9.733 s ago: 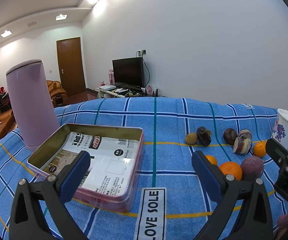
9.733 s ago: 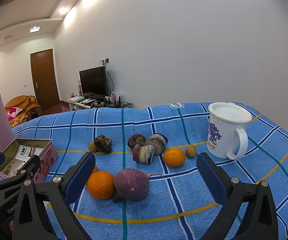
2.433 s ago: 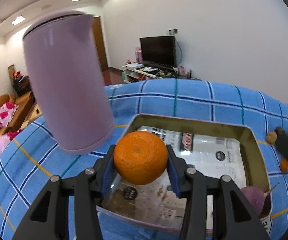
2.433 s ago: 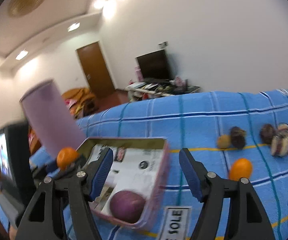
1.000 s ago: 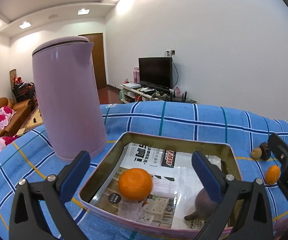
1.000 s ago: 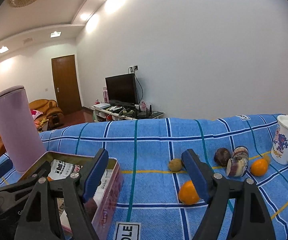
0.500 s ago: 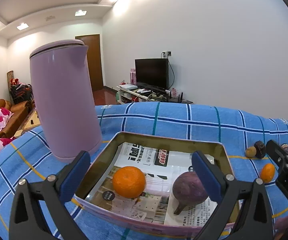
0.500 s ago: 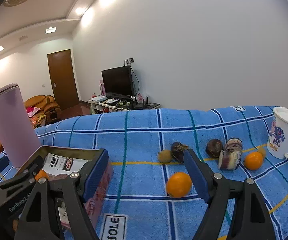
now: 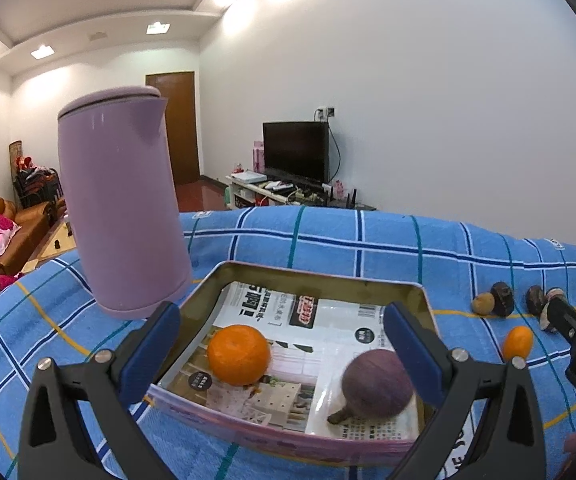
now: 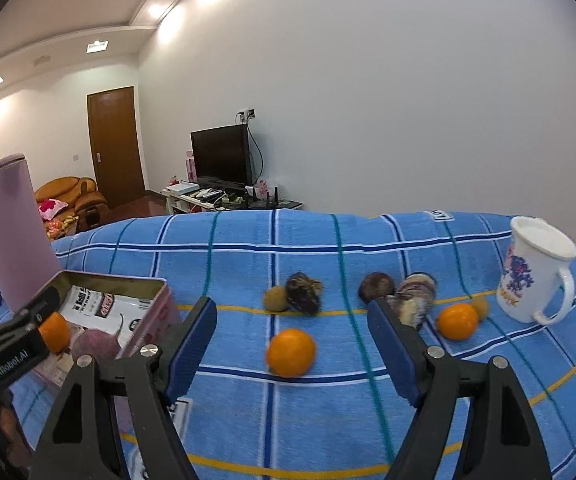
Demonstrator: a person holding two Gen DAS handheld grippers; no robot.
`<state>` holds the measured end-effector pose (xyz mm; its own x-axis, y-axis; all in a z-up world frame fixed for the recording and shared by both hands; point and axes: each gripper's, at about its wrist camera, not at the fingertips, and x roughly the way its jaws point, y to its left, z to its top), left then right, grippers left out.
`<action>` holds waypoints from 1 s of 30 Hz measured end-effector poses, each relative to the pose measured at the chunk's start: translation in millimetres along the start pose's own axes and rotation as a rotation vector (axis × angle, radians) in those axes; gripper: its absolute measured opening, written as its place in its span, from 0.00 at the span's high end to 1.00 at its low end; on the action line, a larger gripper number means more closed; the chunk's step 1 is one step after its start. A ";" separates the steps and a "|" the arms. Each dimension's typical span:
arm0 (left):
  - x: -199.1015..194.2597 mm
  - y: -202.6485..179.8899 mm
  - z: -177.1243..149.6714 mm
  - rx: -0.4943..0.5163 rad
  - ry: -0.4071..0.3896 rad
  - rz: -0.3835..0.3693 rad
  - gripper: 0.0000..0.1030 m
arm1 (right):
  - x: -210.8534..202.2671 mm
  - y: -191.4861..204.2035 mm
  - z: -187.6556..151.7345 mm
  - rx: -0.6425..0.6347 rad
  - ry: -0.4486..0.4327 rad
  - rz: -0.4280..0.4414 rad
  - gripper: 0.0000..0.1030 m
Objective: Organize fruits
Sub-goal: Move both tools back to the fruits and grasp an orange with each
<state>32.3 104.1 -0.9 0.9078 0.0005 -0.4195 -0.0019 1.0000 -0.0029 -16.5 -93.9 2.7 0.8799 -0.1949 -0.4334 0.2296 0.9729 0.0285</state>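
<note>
The left gripper [image 9: 282,344] hangs over the near edge of the tin box [image 9: 428,308], its blue-padded fingers [image 9: 150,350] spread wide with nothing between them and nothing touched. Inside the tin box, on the printed paper lining [image 9: 328,322], an orange [image 9: 239,354] lies toward the side nearest the purple kettle [image 9: 122,204], and a round purple fruit [image 9: 376,378] with a short stalk lies beside it on the far side from the kettle, the two apart. The purple kettle stands upright on the blue checked cloth [image 9: 368,240] just beside the tin box. The right gripper [image 10: 292,350] is held over the cloth beyond the tin box's right side, its fingers [image 10: 190,346] also wide apart and gripping nothing; a loose orange [image 10: 291,352] sits on the cloth in line with the gap between them, and whether either pad touches it cannot be told. Farther from the tin box lie a small tan fruit [image 10: 275,298] touching a dark brown one [image 10: 304,287], then another dark fruit [image 10: 376,286], a mottled piece [image 10: 414,296], a second loose orange [image 10: 457,321], and a white mug [image 10: 534,274] standing upright at the end of that row.
</note>
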 end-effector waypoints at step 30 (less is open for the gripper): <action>-32.3 -121.3 -18.9 0.192 0.118 -0.186 0.00 | -3.9 -169.5 -9.3 0.212 0.132 -0.174 0.24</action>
<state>-4.7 -17.3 -4.1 0.8302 -0.1721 -0.5302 0.2495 0.9653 0.0773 -62.8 -256.9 -8.9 0.7611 -0.3253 -0.5612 0.4665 0.8756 0.1251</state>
